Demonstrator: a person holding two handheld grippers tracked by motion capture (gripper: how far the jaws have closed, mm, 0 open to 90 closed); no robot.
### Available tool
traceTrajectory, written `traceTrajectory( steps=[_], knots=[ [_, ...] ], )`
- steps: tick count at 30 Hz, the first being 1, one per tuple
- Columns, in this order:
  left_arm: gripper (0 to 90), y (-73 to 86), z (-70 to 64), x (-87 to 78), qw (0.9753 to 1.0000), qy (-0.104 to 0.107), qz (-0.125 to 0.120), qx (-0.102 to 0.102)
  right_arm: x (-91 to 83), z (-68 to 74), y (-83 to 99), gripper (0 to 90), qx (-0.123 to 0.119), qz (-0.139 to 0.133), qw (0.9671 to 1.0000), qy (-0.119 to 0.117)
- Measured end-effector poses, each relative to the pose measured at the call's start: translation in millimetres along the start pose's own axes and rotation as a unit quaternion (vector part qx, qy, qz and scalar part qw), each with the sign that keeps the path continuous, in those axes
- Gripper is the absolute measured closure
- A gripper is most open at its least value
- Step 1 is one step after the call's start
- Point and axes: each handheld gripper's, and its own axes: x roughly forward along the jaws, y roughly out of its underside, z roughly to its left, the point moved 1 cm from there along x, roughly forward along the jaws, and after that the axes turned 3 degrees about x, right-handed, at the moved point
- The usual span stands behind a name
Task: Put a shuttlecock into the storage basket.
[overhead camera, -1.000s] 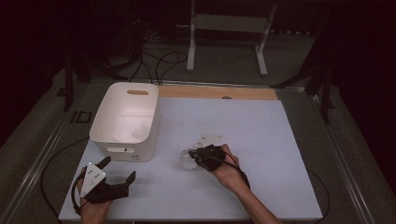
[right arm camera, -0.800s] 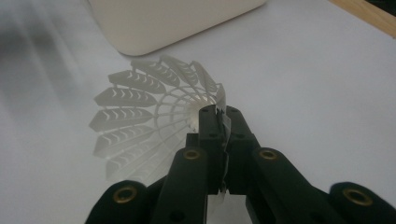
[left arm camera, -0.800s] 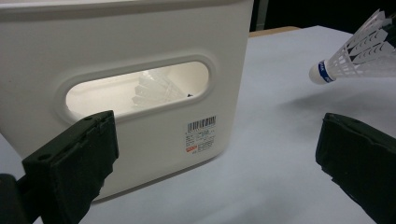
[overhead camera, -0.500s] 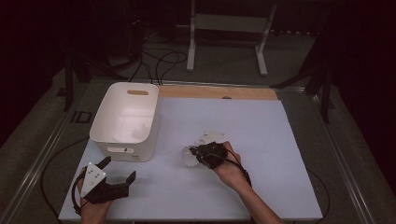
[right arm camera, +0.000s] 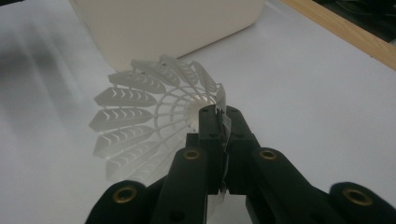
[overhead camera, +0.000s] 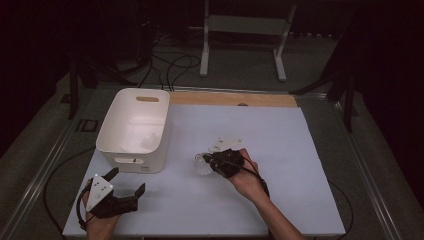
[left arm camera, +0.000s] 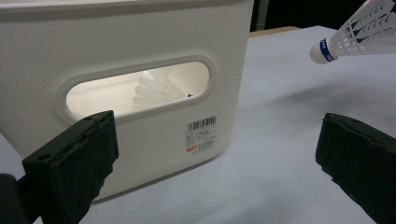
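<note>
A white plastic shuttlecock hangs just above the white table near its middle, and my right gripper is shut on the rim of its skirt. In the right gripper view the shuttlecock fans out to the left of the pinched right gripper. The shuttlecock, cork to the left with a blue band, floats at the top right of the left gripper view. My left gripper rests open near the front left corner, facing the white bin. Another shuttlecock lies inside the bin, seen through its handle slot.
The bin stands at the table's left side, just left of the held shuttlecock. A wooden strip runs along the far edge. Beyond it, a metal stand and cables are on the dark floor.
My right gripper has risen slightly and drifted a little away from the person, still holding the shuttlecock. The left gripper has stayed in place.
</note>
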Motion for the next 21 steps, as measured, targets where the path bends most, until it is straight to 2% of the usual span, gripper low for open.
traceTrajectory(
  steps=[21],
  knots=[
    [0.0,0.0,-0.1,-0.1,1.0,0.0,0.0,0.0,-7.8,-3.2,-12.0,88.0,0.003,-0.016,0.9999,0.001]
  ],
)
